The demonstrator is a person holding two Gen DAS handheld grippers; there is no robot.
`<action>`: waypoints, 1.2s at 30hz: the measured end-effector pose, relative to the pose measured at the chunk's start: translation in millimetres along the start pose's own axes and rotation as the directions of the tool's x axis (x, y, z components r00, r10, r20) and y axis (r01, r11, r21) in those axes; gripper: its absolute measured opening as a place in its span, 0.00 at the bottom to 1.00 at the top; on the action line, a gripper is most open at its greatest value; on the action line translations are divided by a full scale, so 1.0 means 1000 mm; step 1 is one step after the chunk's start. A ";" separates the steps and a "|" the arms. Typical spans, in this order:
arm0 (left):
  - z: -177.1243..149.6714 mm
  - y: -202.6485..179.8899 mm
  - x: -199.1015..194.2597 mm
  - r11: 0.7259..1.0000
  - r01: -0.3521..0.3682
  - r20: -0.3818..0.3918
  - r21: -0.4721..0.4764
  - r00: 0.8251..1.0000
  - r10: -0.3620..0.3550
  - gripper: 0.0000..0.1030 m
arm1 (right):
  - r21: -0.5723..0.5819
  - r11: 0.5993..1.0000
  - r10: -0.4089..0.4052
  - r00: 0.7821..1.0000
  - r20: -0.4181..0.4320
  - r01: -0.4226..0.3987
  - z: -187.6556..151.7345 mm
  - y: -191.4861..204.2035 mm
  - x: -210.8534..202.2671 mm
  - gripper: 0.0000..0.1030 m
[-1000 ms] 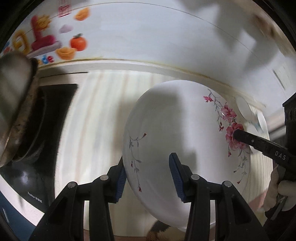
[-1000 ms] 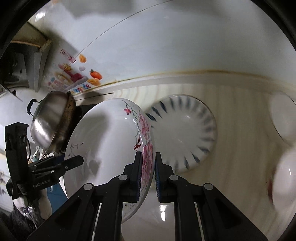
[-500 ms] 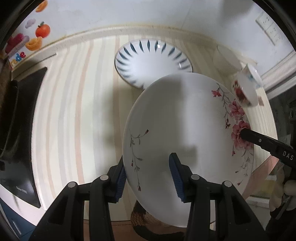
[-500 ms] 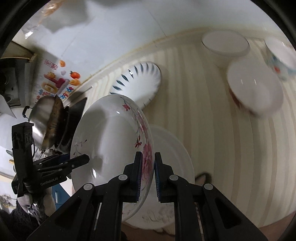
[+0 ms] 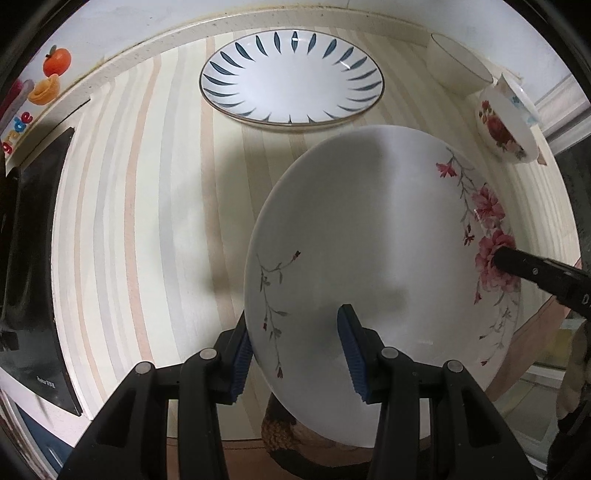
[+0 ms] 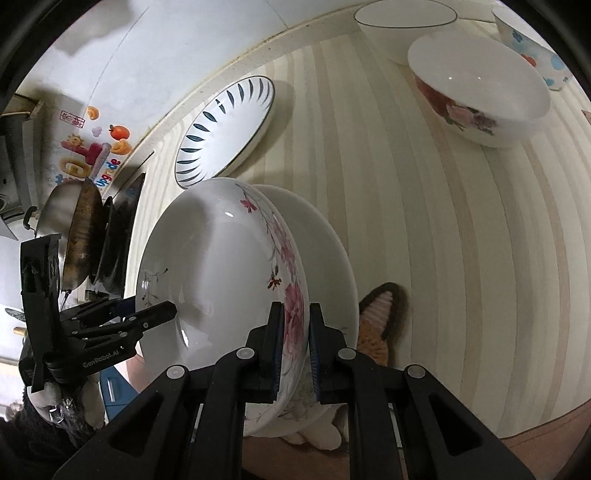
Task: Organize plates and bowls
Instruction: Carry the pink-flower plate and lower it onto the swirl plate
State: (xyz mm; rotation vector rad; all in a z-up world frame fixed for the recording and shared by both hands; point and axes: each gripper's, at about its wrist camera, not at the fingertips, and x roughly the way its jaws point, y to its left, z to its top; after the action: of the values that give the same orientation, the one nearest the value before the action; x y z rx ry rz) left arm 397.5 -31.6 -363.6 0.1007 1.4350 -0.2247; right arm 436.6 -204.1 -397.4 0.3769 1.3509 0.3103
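Observation:
A white plate with pink flowers [image 5: 369,236] is held between both grippers above the striped counter. My left gripper [image 5: 297,354] has its jaws set wide around the plate's near rim; I cannot tell if the pads grip it. My right gripper [image 6: 296,332] is shut on the opposite flowered rim [image 6: 291,317]. In the right wrist view the flowered plate [image 6: 221,266] sits tilted just over a second plain white plate [image 6: 325,251]. A blue-petal plate [image 5: 291,74] lies at the back, also in the right wrist view [image 6: 225,129].
A white bowl with red roses [image 6: 480,99] stands at the right, with a plain white bowl [image 6: 402,18] and a blue-flowered bowl [image 6: 535,48] behind it. A steel wok [image 6: 77,229] and black stove [image 5: 26,280] are at the left. A cat-shaped mat [image 6: 376,321] lies near the counter's front edge.
Both grippers have carried the flowered plate down and forward over the counter. The view has tilted from the wall to the counter; the plate now hangs just above the plain white plate.

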 end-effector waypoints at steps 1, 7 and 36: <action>0.000 -0.002 0.002 1.000 -0.002 -0.002 0.003 1.000 0.002 0.40 | 0.006 1.000 0.002 1.000 0.000 -0.002 0.000 -0.001 0.000 0.14; -0.001 -0.009 0.008 0.999 -0.028 -0.008 0.018 1.000 0.028 0.40 | 0.005 1.000 -0.014 1.000 -0.006 0.014 0.002 -0.004 0.001 0.14; -0.008 -0.016 0.013 0.999 -0.035 -0.030 0.003 0.999 0.035 0.40 | 0.038 0.988 -0.142 0.984 -0.112 0.147 0.007 -0.003 -0.007 0.16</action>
State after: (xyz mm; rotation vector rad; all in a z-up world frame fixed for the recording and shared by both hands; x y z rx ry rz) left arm 387.6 -47.1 -376.1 0.1312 1.4616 -0.1968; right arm 442.2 -210.8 -391.4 0.3014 1.4862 0.1809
